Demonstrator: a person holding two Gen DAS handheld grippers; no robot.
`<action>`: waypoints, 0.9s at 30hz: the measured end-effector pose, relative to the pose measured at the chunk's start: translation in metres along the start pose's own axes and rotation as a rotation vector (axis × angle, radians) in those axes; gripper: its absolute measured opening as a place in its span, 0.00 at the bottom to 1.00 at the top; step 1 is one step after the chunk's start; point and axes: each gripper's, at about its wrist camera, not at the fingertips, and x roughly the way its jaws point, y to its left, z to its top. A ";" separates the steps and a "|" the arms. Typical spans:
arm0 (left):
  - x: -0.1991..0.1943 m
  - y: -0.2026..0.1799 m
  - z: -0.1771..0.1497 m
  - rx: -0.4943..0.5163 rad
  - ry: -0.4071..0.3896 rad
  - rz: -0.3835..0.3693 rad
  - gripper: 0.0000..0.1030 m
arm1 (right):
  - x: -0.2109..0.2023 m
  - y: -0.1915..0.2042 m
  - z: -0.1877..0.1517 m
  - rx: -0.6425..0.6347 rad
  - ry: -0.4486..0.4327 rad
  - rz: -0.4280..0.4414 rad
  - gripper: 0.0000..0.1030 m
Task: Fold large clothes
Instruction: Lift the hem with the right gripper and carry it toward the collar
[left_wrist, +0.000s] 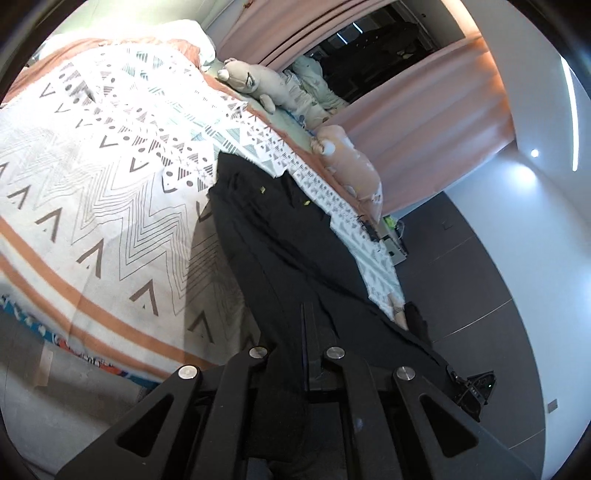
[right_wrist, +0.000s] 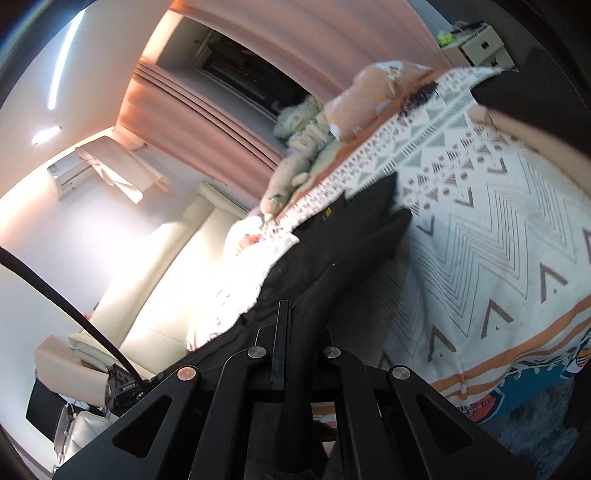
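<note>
A large black garment (left_wrist: 280, 236) stretches from my left gripper (left_wrist: 301, 332) out over the patterned bedspread (left_wrist: 110, 177). Small yellow tags show on it. The left gripper is shut on the garment's near edge, the cloth running between its fingers. In the right wrist view the same black garment (right_wrist: 343, 243) runs from my right gripper (right_wrist: 291, 325) across the bedspread (right_wrist: 498, 240). The right gripper is shut on another part of the garment's edge. Both hold the cloth lifted off the bed, taut between them.
Stuffed toys (left_wrist: 347, 166) lie along the bed's far side by pink curtains (left_wrist: 424, 122). Grey floor (left_wrist: 480, 280) lies beyond the bed. A person's arm (right_wrist: 524, 133) reaches over the bed. A cream sofa (right_wrist: 147, 277) and a wall air conditioner (right_wrist: 70, 173) stand behind.
</note>
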 end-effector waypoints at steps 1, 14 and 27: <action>-0.011 -0.004 -0.002 0.001 -0.012 -0.006 0.05 | -0.007 0.006 0.000 -0.006 -0.004 0.009 0.00; -0.113 -0.070 -0.031 0.115 -0.132 -0.067 0.05 | -0.089 0.049 -0.014 -0.058 -0.087 0.076 0.00; -0.086 -0.071 -0.001 0.102 -0.124 -0.056 0.05 | -0.059 0.031 0.008 -0.073 -0.080 0.047 0.00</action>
